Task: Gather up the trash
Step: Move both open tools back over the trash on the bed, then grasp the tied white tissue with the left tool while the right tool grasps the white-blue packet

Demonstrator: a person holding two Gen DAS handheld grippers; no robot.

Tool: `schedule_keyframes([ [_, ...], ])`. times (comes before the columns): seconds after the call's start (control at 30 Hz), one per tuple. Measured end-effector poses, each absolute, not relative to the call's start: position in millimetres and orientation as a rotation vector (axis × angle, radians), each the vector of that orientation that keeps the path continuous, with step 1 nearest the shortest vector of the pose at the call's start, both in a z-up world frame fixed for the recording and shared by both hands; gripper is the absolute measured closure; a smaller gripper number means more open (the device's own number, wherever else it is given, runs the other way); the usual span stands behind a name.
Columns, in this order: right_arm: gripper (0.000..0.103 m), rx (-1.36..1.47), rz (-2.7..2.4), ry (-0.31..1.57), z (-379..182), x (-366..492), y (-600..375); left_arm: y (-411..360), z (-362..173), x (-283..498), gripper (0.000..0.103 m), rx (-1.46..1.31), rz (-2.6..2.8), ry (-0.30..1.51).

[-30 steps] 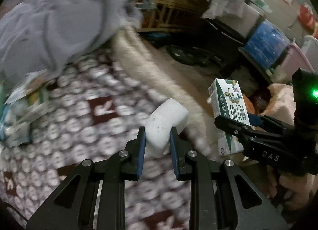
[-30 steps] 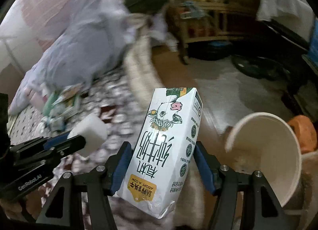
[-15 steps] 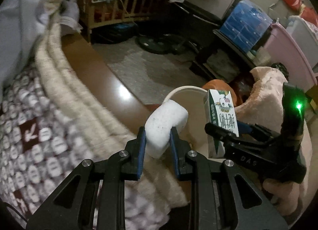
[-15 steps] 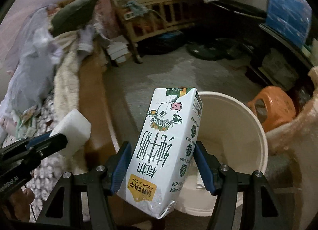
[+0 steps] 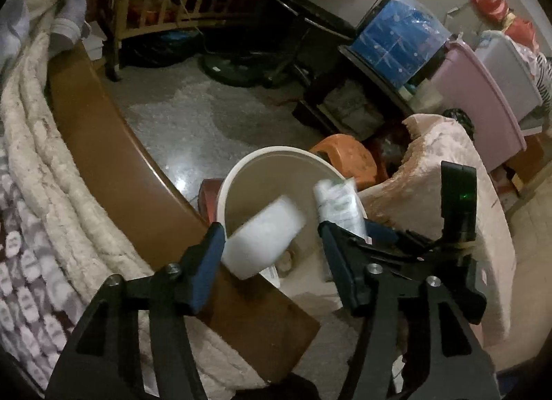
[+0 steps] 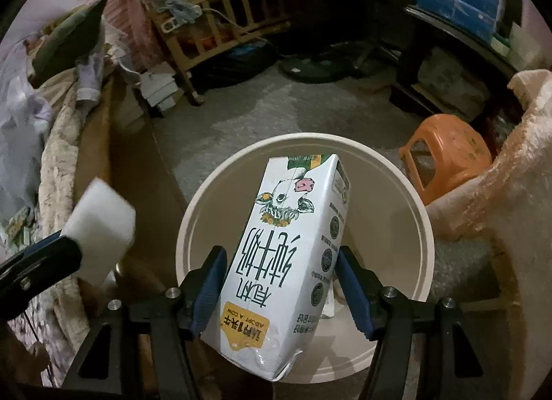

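As the left gripper (image 5: 272,255) springs open, its white foam block (image 5: 264,236) drops toward the bin (image 6: 419,203); the right gripper (image 6: 281,288) clamps the milk carton (image 6: 286,255) above it, next to go.

Clearance, relative to the right gripper (image 6: 281,291):
- Below, ahead: bin (image 6: 422,224), mouth open, mostly unobstructed.
- Left: brown bed frame (image 6: 138,200) and cream blanket (image 6: 57,172), close against the bin.
- Right: pink fleece cover (image 6: 500,213), touching the rim; orange stool (image 6: 445,155) beyond.
- Far ahead: bare grey floor (image 6: 262,113), passable up to the wooden crib (image 6: 220,20).
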State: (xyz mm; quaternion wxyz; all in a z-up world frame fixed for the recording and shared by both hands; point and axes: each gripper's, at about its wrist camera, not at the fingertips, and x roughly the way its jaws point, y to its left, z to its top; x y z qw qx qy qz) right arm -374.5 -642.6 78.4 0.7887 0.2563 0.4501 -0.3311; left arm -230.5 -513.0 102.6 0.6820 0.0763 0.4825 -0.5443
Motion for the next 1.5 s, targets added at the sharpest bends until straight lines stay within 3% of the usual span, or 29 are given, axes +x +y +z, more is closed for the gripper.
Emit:
schedule_keyframes([
  [0.43,0.040,0.524,-0.648,0.946,93,-351,-611,-440,111,-204,0.045,0.202,-1.010,0.978],
  [0.83,0.040,0.404,-0.435,0.925,116,-282,-519,-337,108,-168,0.045,0.223,-0.741,0.889],
  [1.5,0.039,0.268,-0.070,1.017,93,-171,-368,-144,107,-100,0.045,0.078,-0.417,0.914],
])
